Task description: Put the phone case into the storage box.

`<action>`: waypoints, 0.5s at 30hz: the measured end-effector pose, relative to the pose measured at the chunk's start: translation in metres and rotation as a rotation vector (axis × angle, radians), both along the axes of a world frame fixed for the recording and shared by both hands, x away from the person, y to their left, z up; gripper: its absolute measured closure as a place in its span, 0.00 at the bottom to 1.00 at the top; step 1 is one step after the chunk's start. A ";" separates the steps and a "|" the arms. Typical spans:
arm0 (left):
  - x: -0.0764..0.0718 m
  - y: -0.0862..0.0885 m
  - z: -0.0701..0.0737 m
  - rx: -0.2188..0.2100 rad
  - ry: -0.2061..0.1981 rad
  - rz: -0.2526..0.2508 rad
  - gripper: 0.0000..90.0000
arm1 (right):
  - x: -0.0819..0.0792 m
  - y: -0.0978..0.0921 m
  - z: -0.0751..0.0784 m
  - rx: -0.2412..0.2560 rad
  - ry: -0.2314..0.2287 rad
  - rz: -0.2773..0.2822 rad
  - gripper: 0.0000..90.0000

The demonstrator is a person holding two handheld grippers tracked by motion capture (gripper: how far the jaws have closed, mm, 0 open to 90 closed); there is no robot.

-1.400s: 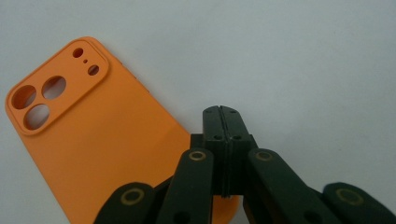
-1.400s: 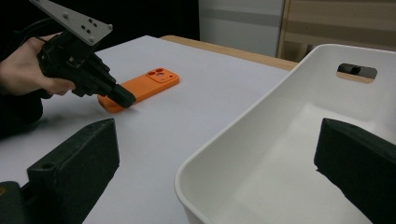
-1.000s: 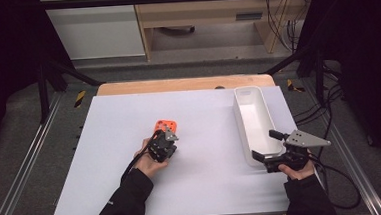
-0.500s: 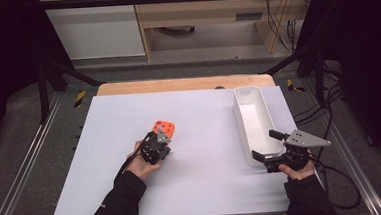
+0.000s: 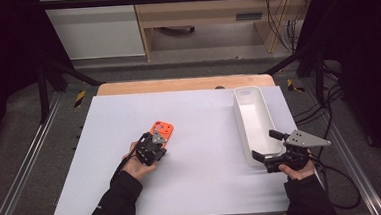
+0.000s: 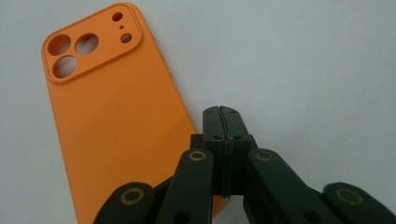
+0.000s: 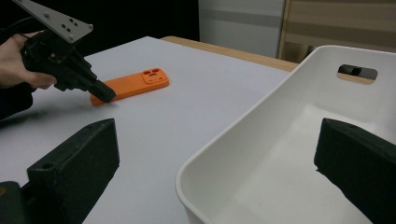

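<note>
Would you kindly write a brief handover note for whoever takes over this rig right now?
Left gripper: shut, empty, tips at the near end of the orange phone case.
Right gripper: open, empty, jaws either side of the near end of the white bin.
Phone case lies flat, back up, on the white table, left of the bin.
Done: nothing gripped yet.
Left: probably grip the case and move it; the bin holds nothing.

On the tabletop (image 5: pixel 199 112) there is one orange phone case (image 5: pixel 161 130), left of centre, and one white bin (image 5: pixel 255 121), at the right. Two tools are in play: one left tool (image 5: pixel 153 149) at the case and one right tool (image 5: pixel 267 148) at the bin's near end.
</note>
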State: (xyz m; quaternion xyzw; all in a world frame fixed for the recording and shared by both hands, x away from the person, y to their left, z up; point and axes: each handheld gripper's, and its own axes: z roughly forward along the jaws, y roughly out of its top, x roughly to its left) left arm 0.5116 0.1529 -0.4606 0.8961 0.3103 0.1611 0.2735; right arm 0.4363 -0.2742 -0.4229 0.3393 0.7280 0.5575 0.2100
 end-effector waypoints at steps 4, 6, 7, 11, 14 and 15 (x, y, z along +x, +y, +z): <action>-0.002 0.003 0.007 -0.063 0.000 -0.006 1.00 | 0.000 0.000 0.000 -0.002 -0.003 0.001 0.00; -0.005 0.006 0.014 -0.102 -0.015 -0.009 0.99 | 0.000 0.000 0.000 -0.001 -0.001 0.001 0.00; -0.007 0.008 0.019 -0.121 -0.027 -0.010 0.98 | 0.000 0.000 0.000 0.000 -0.001 0.001 0.00; -0.012 0.014 0.032 -0.182 -0.065 -0.005 0.91 | 0.000 0.000 0.000 0.000 -0.002 0.002 0.00; -0.014 0.019 0.038 -0.213 -0.090 0.002 0.85 | -0.001 0.000 0.000 -0.001 -0.002 0.002 0.00; -0.014 0.021 0.041 -0.230 -0.101 0.002 0.83 | -0.001 0.000 0.001 -0.002 -0.002 0.001 0.00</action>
